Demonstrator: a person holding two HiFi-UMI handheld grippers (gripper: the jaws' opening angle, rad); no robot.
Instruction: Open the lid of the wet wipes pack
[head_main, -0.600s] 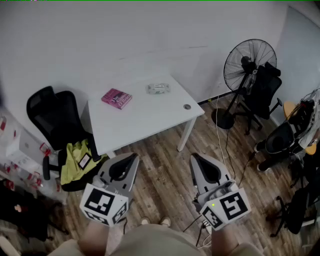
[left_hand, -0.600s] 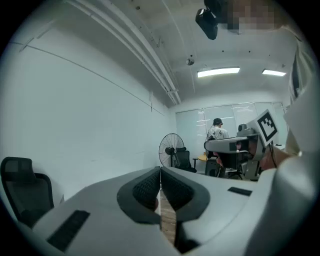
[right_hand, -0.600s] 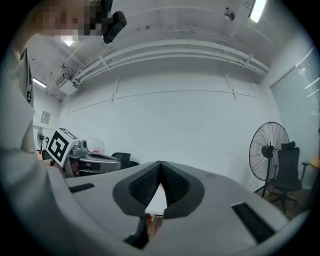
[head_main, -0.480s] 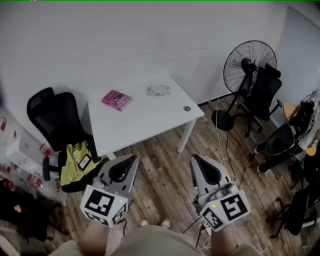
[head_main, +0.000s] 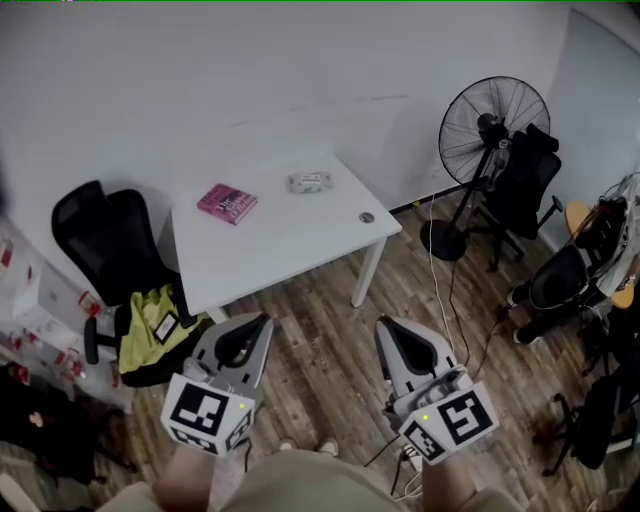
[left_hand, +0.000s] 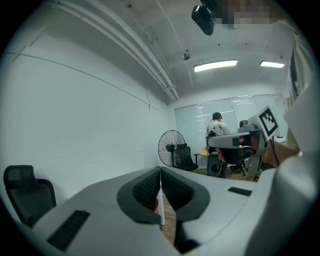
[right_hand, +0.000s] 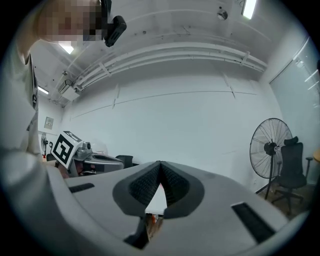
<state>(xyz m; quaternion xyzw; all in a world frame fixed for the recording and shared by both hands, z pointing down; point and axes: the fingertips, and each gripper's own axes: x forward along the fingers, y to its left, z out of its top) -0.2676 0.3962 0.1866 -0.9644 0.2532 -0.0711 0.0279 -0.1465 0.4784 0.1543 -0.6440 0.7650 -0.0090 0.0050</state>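
The wet wipes pack (head_main: 310, 182), pale with a whitish lid, lies flat near the far edge of the white table (head_main: 290, 245) in the head view. Both grippers hang over the wooden floor, well short of the table's near edge. My left gripper (head_main: 262, 320) is shut, its tips together with nothing between them; the jaws meet in the left gripper view (left_hand: 160, 172) too. My right gripper (head_main: 381, 325) is shut and empty as well, with its tips touching in the right gripper view (right_hand: 160, 164). The pack shows in neither gripper view.
A pink book (head_main: 227, 202) lies at the table's far left, and a small round cable hole (head_main: 367, 217) is near its right edge. A black office chair (head_main: 105, 240) with a yellow-green bag (head_main: 152, 325) stands left of the table. A standing fan (head_main: 490, 125) and cables (head_main: 440, 290) are at the right.
The head view has shifted slightly, so the table and the fan sit a little further left in the picture. Both grippers keep their place and stay shut.
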